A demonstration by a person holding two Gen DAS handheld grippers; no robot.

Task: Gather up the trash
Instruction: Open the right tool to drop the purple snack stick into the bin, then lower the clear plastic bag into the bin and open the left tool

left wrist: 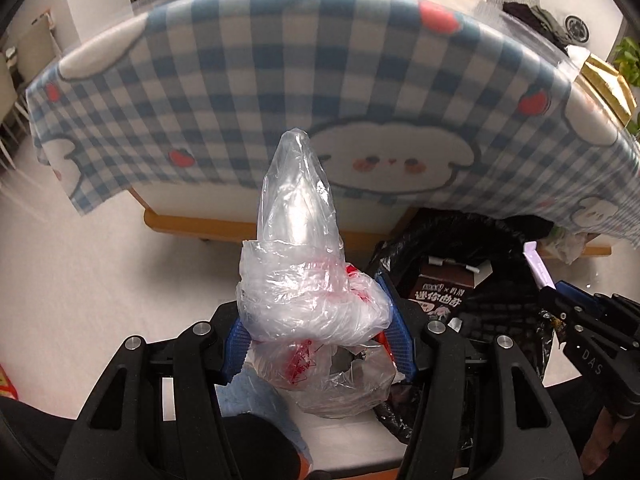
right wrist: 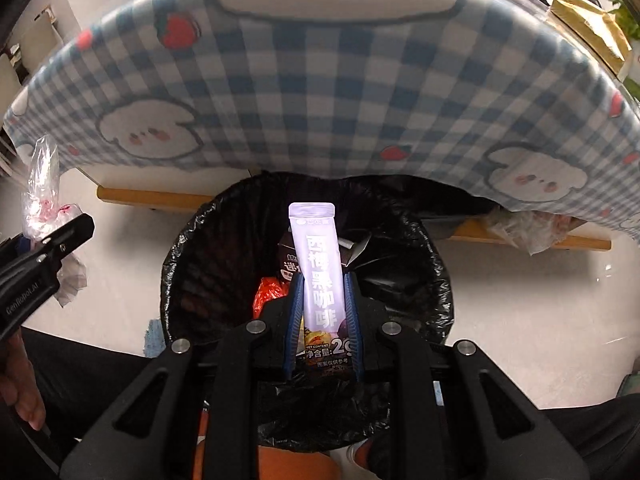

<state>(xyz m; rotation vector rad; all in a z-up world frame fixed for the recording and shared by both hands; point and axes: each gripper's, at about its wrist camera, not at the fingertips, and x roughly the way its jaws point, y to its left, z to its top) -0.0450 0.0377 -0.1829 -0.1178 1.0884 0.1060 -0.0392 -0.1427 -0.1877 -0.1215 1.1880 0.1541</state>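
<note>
Crinkly clear plastic is what your left gripper has got: a wadded plastic bag with red print on it, pinched between the blue pads, with its twisted end poking straight up past the fingertips. That gripper sits out over the white floor, pointing at the front edge of the table, just left of the bin rim. From the right wrist view you can see it at the far left, bag sticking up out of it, well clear of the bin opening.

Your right gripper is clenched on a pale purple coffee sachet, held upright between the pads, top end up. It hangs right over the mouth of the trash bin, which is lined with a black bag and tucked partly under the front edge of the table. Already down in the bin: a brown drink carton and something crumpled and red.

The blue-and-white checked tablecloth, with its bunny faces and strawberries, drapes over the table's front edge above the bin. A gold-coloured box sits at the far right corner of the tabletop. More crumpled clear plastic is lying on the lower wooden ledge under the cloth, right of the bin.
</note>
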